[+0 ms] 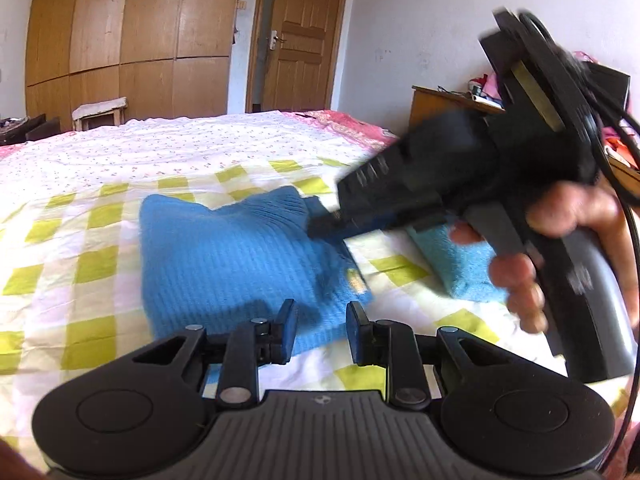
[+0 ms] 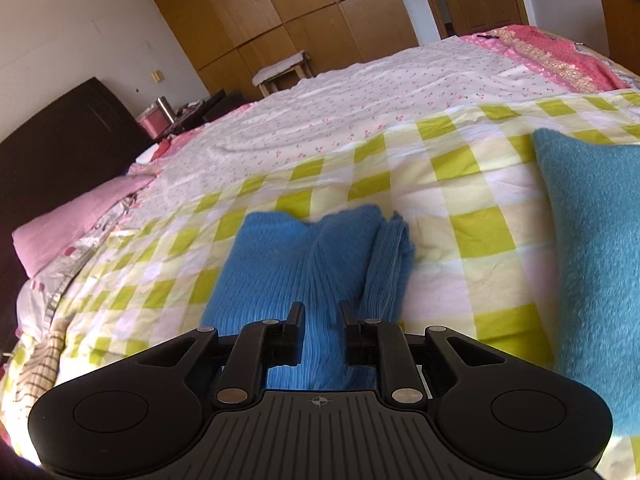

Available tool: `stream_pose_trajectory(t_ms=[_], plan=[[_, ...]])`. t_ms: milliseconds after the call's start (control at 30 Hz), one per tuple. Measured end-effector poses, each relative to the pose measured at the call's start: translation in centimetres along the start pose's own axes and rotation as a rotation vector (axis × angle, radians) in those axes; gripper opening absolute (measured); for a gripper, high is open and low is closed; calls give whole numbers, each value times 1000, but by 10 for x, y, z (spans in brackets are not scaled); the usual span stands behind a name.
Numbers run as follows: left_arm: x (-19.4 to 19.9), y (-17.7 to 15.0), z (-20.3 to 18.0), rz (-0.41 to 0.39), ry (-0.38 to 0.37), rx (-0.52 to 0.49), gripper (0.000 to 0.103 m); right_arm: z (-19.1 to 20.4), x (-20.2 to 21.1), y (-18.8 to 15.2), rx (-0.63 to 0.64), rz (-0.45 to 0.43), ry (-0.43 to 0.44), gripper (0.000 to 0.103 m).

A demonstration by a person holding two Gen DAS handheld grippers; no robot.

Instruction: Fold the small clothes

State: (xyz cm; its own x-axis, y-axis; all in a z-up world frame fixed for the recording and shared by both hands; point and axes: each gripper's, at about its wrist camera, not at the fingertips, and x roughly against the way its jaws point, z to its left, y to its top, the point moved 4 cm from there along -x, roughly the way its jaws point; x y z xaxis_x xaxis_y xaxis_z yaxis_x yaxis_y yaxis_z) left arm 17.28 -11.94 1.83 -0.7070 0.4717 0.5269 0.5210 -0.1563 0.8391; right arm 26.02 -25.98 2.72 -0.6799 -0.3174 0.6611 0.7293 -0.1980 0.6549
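At the bottom of the left wrist view, the left tongs (image 1: 319, 322) are a little open with nothing between them. Just past them, in the middle of the frame, the folded blue knit (image 1: 240, 256) lies flat on the bed (image 1: 80, 240). At the right, a hand (image 1: 560, 240) holds the right tongs (image 2: 321, 322), which are a little open and empty too, above the knit. A fluffy teal cloth (image 2: 592, 240) lies beside it, further right.
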Motion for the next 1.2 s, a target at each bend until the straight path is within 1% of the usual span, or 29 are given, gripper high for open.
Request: stream_pose_trajectory(t_ms=[100, 200, 267, 300, 333, 433, 500, 567, 633, 667, 733, 800, 867, 900, 967, 1100, 1133, 1200], plan=[[3, 0, 16, -4, 36, 22, 32, -1, -4, -18, -12, 51, -2, 21], [2, 0, 31, -5, 79, 40, 32, -2, -4, -28, -21, 75, 22, 21], [-1, 1, 41, 0, 107, 68, 32, -4, -4, -30, -9, 68, 12, 15], [-4, 2, 45, 5, 114, 86, 32, -6, -6, -31, 2, 65, -10, 10], [-7, 3, 50, 12, 123, 105, 32, -10, -7, -31, 10, 66, -34, 8], [-21, -1, 58, 60, 159, 102, 32, -27, -12, -36, -8, 82, -75, 7], [-33, -10, 60, 117, 184, 85, 32, -33, -13, -37, -23, 89, -76, 7], [-38, -17, 61, 139, 188, 80, 32, -35, -12, -36, -34, 100, -61, 7], [-36, -19, 61, 131, 186, 72, 32, -34, -8, -33, -38, 88, -48, 15], [-34, -18, 61, 127, 181, 72, 32, -33, -3, -30, -41, 71, -35, 17], [-29, -14, 62, 113, 170, 73, 32, -31, 7, -21, -44, 26, -11, 17], [-25, -8, 63, 93, 167, 68, 32, -28, 15, -7, -38, -38, -12, 19], [-23, -2, 64, 74, 165, 70, 32, -27, 12, 6, -44, -86, -8, 30], [-23, 1, 64, 66, 166, 72, 32, -26, 6, 11, -52, -92, -5, 38], [-24, 6, 65, 58, 172, 73, 32, -27, -9, 16, -68, -93, 6, 39], [-30, 9, 68, 57, 182, 79, 32, -35, -39, 14, -119, -67, 24, 40], [-33, 9, 68, 61, 185, 81, 32, -36, -43, 14, -125, -70, 27, 42], [-37, 9, 68, 65, 188, 85, 32, -36, -48, 15, -131, -83, 36, 42]])
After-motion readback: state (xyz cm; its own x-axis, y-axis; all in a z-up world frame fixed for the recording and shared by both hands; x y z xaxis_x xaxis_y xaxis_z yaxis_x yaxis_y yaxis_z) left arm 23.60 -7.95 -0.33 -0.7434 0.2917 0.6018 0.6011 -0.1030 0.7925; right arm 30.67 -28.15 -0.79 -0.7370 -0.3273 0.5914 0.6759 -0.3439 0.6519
